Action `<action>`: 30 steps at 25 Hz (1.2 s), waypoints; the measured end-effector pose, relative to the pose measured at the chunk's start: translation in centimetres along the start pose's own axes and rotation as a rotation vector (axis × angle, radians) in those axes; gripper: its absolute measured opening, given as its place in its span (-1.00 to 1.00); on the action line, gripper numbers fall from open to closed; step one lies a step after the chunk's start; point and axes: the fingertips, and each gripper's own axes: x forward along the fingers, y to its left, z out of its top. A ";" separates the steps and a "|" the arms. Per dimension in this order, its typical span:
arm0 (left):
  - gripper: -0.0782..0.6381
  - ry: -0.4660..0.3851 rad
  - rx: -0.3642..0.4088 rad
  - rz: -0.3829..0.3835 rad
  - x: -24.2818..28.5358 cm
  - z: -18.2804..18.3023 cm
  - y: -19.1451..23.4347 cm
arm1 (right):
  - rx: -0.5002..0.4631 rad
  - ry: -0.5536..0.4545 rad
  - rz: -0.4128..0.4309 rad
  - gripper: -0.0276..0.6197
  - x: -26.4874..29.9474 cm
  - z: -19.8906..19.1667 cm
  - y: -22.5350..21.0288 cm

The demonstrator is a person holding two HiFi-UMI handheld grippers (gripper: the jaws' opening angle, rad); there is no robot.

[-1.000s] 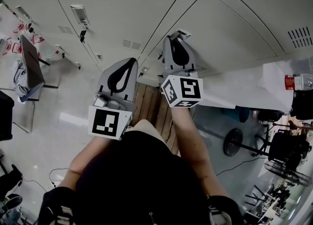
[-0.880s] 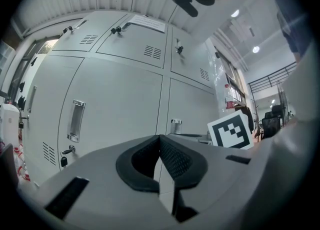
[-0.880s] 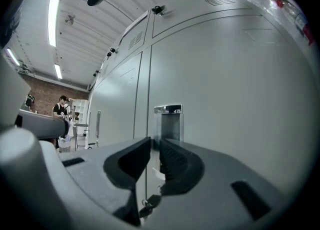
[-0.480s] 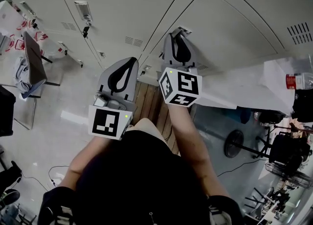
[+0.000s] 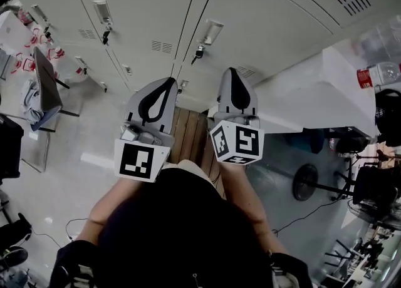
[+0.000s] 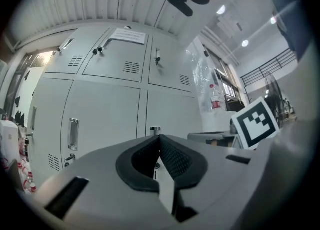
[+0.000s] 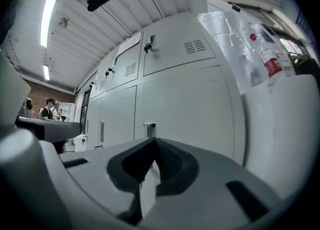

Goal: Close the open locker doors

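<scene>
Far left: a chair (image 5: 45,86) is seen on the pale floor (image 5: 81,168), well apart from both grippers.
Grey locker doors (image 5: 269,24) run across the far side. Every door that can be made out sits flush in its frame, with latch handles (image 5: 210,31) and vent slots (image 5: 161,46) on the fronts.
The left gripper (image 5: 168,80) is held level and pointed at the lockers, apart from the doors. Its jaws are pressed together with nothing between them. Its marker cube (image 5: 138,160) is at the near end.
Wooden slats (image 5: 188,131) are seen on the floor between the two grippers.
The right gripper (image 5: 232,70) is held level just right of the left one, also pointed at the lockers and clear of the door ahead. Its jaws have just been closing and are now brought together, with nothing caught between them. Its marker cube (image 5: 237,143) is turned toward the camera.
Right: a white-covered table (image 5: 313,102) stands against the lockers, near the right gripper. A clear plastic bottle with a red label (image 5: 376,75) is seen at its right end.
Far right, near side: a round fan base (image 5: 304,182) is on the floor.
</scene>
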 end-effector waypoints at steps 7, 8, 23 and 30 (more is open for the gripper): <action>-0.78 0.009 0.041 -0.048 -2.6 0.4 -7.8 | -0.061 -0.018 -0.087 -0.91 -11.7 0.7 -5.0; -0.78 0.012 0.047 -0.061 -3.0 0.4 -9.1 | -0.085 -0.023 -0.093 -0.91 -13.3 1.1 -5.5; -0.78 0.072 0.117 -0.049 -9.9 -1.9 -19.7 | -0.108 -0.046 -0.090 -0.91 -27.0 -0.8 -8.9; -0.78 0.099 0.094 -0.030 -10.6 -3.0 -20.6 | -0.108 -0.049 -0.079 -0.91 -28.6 -1.1 -9.5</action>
